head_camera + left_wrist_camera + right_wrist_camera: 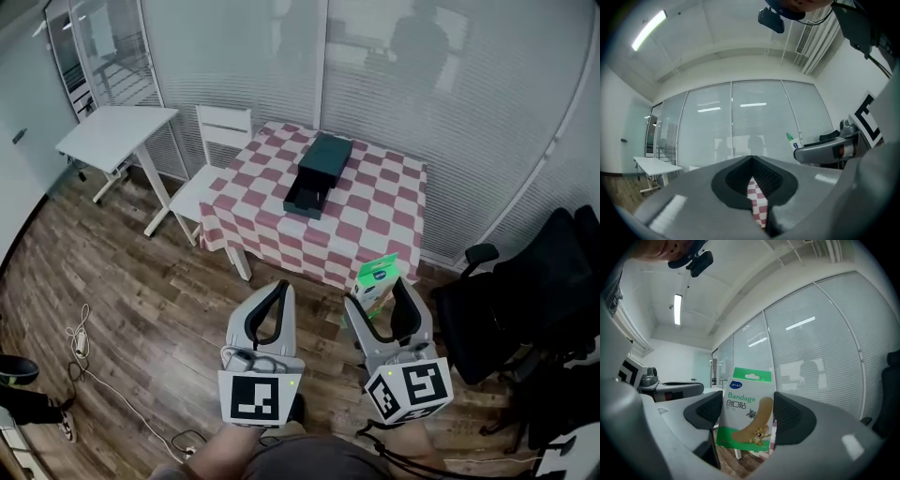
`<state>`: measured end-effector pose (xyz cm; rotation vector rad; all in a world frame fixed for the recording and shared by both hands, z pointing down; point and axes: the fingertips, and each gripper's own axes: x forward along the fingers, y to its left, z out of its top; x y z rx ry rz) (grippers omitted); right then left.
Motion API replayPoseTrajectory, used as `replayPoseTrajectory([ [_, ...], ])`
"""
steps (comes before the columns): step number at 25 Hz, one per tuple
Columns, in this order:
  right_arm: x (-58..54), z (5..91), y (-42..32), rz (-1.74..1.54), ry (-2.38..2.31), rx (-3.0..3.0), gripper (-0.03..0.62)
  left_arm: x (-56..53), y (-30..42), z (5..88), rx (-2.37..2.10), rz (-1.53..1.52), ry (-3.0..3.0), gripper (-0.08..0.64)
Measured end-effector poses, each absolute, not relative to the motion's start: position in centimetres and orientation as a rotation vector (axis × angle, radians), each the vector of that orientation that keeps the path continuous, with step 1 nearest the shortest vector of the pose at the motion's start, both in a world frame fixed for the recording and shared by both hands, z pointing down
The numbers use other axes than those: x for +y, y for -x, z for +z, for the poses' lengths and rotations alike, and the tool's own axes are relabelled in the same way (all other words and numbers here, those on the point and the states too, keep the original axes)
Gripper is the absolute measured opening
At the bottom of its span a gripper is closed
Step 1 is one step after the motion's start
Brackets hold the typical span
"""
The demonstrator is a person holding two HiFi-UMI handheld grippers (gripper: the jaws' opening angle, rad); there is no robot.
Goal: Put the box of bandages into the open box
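Note:
In the head view the green bandage box (377, 278) stands upright between the fingers of my right gripper (380, 298), which is shut on it, in the air over the wooden floor short of the table. The right gripper view shows its printed front (744, 414) held in the right gripper (743, 416). The open box (319, 171) is dark green and lies on the red-and-white checked table (375, 216), its open tray end facing me. My left gripper (280, 289) hangs beside the right one, shut and empty; its tips meet in the left gripper view (751, 158).
A white chair (214, 155) stands at the table's left side, with a small white table (117, 131) further left. A black office chair (530, 300) is at the right. Cables (80, 342) lie on the floor at the left. Glass walls with blinds close off the back.

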<state>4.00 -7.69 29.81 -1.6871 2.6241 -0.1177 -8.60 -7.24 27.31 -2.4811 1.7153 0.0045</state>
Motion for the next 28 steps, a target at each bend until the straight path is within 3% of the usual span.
replayPoseTrajectory([
  [13,-15.5,29.6,-1.5,-0.087,1.724,2.595,0.367,-15.4,11.9,27.6,1.695,0.009,2.486,0.000],
  [28,-30.4,32.2,-3.6,-0.195,1.705,2.608,0.365,-29.8,9.6,29.9,1.702,-0.093,2.508,0.000],
])
